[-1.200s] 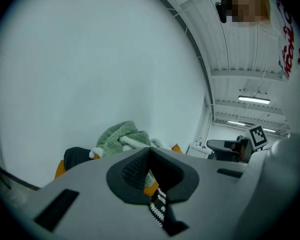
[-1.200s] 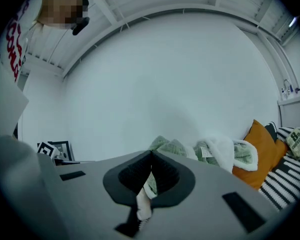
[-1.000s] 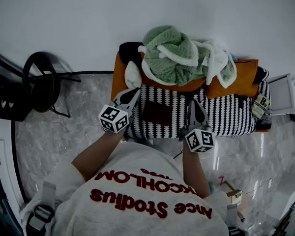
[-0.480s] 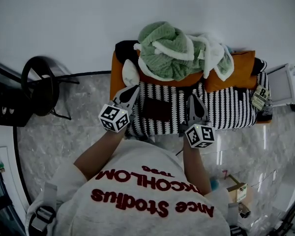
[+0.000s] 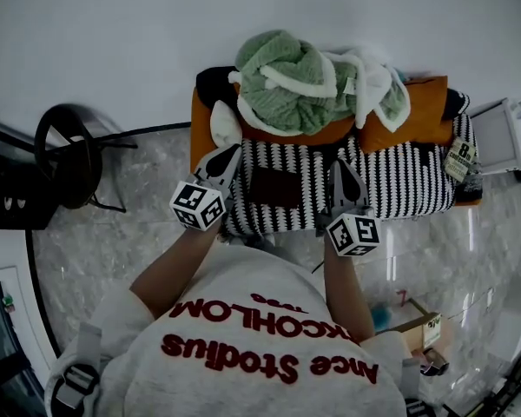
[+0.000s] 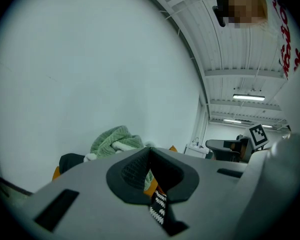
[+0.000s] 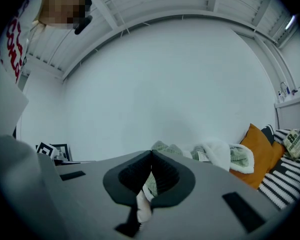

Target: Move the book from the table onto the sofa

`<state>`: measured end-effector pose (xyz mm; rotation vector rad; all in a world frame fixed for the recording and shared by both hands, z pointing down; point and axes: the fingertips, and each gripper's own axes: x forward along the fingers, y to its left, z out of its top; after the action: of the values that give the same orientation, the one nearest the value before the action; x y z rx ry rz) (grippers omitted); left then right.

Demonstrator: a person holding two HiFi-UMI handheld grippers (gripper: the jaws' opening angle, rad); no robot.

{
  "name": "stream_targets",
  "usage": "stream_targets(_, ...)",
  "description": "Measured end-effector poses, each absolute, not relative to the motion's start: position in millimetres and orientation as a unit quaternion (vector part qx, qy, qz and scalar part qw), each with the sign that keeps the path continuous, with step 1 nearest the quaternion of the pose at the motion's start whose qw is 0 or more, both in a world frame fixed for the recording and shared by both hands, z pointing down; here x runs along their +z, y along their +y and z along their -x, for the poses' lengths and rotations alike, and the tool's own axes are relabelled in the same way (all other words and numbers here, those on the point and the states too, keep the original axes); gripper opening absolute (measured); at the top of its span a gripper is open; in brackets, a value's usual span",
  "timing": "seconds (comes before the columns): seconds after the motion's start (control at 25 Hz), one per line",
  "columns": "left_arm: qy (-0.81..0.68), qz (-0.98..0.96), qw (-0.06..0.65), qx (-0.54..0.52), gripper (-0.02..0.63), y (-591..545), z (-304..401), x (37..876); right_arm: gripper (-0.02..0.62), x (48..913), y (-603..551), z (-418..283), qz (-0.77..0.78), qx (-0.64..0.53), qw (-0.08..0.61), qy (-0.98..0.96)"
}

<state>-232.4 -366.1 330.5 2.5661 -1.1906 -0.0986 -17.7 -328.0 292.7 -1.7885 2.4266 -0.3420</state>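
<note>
The book (image 5: 275, 188) lay flat on the sofa (image 5: 399, 194), between the two grippers. The left gripper (image 5: 227, 153) and right gripper (image 5: 342, 167) had jaws together, nothing held

Striped sofa (image 5: 399, 189), dark book (image 5: 275, 187), green blanket (image 5: 286, 76), orange cushion (image 5: 417, 115)

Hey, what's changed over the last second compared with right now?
Nothing visibly changed. The left gripper and right gripper stay shut and empty at the striped sofa, with the dark book lying on it between them. Only the head view drifted slightly.
</note>
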Motion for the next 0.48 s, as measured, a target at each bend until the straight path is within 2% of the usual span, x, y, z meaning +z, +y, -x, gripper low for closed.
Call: stream_targets(0.48,-0.406,-0.901,0.150,-0.021,0.017,-369,204,336,0.026,297,-321,-10,0.600,-0.122,0.064,0.788)
